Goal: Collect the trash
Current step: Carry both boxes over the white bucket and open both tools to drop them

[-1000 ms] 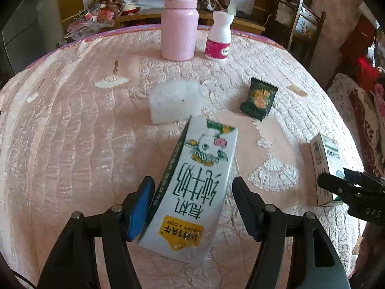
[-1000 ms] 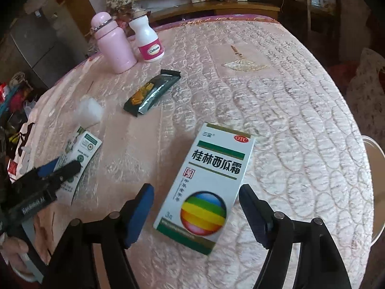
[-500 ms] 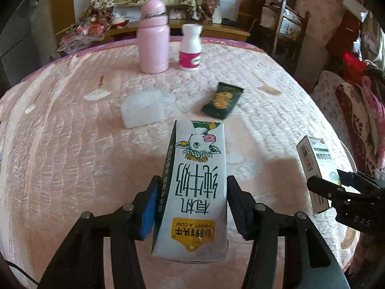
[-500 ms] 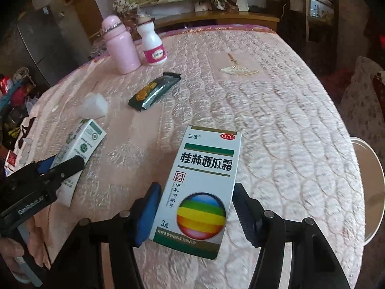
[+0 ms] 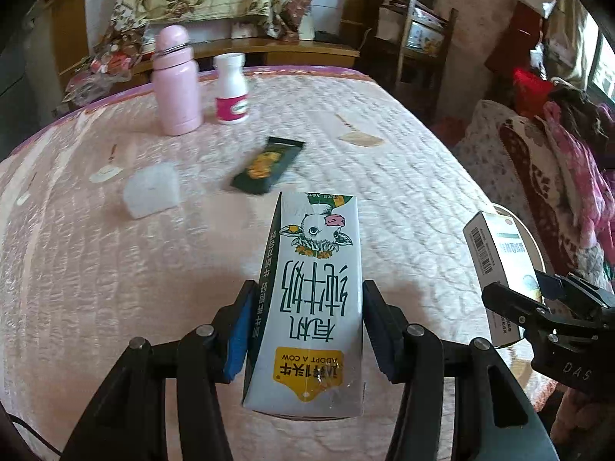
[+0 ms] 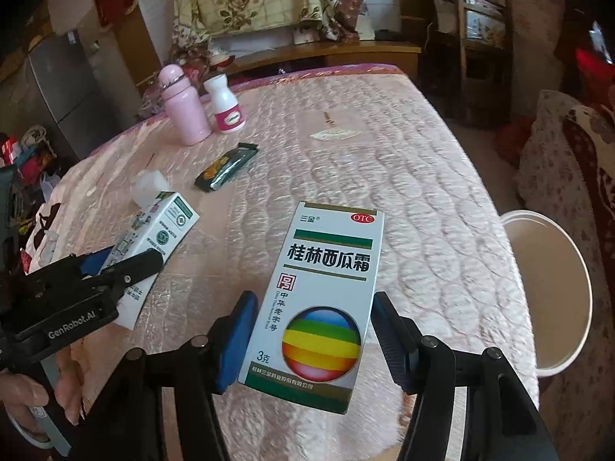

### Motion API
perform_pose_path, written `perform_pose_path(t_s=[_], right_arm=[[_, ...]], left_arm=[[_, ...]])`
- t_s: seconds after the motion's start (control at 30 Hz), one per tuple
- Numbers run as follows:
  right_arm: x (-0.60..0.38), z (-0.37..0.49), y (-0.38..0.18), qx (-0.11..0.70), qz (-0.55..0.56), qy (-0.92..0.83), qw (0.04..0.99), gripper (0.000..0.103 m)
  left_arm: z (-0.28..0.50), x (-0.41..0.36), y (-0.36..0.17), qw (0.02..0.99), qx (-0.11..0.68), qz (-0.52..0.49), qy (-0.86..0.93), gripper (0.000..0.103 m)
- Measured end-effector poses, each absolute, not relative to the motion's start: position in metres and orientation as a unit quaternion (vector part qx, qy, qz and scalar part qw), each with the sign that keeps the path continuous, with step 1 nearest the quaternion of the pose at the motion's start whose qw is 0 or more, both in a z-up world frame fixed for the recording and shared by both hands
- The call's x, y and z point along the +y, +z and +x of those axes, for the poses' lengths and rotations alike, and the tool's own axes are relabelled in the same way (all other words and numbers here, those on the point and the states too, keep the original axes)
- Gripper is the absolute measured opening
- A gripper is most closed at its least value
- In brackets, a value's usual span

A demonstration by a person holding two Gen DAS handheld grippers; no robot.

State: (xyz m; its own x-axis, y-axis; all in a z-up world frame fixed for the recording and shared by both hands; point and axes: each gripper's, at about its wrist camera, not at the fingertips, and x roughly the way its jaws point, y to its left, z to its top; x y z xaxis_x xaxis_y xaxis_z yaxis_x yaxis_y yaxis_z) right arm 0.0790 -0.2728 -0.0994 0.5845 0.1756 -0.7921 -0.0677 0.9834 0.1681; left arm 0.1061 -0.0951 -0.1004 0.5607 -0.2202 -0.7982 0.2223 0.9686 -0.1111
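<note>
My left gripper is shut on a white milk carton with a cow picture, held above the pink quilted table. My right gripper is shut on a white medicine box with a rainbow ball, also lifted off the cloth. Each gripper shows in the other's view: the right one with the medicine box at the right, the left one with the milk carton at the left. A dark green snack wrapper and a crumpled white tissue lie on the table beyond.
A pink flask and a white pill bottle stand at the far edge. A white bin sits off the table's right side. A patterned chair, wooden furniture and clutter ring the table. A person's hand grips the left tool.
Both grippers closed onto their boxes and lifted them off the table. The milk carton turned straighter between the left fingers. Both views pulled back and up, with the bin coming into sight.
</note>
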Motion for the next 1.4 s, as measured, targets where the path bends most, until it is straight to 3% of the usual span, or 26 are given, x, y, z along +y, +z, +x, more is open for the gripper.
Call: perform_pose_path(t_s=[1.4], right_arm=[[-0.481,0.019,-0.106,0.425,0.139,-0.086,0.89,0.064]], left_arm=[[0.103,-0.333,-0.099,0.852,0.451,0.077,-0.255,0.056]])
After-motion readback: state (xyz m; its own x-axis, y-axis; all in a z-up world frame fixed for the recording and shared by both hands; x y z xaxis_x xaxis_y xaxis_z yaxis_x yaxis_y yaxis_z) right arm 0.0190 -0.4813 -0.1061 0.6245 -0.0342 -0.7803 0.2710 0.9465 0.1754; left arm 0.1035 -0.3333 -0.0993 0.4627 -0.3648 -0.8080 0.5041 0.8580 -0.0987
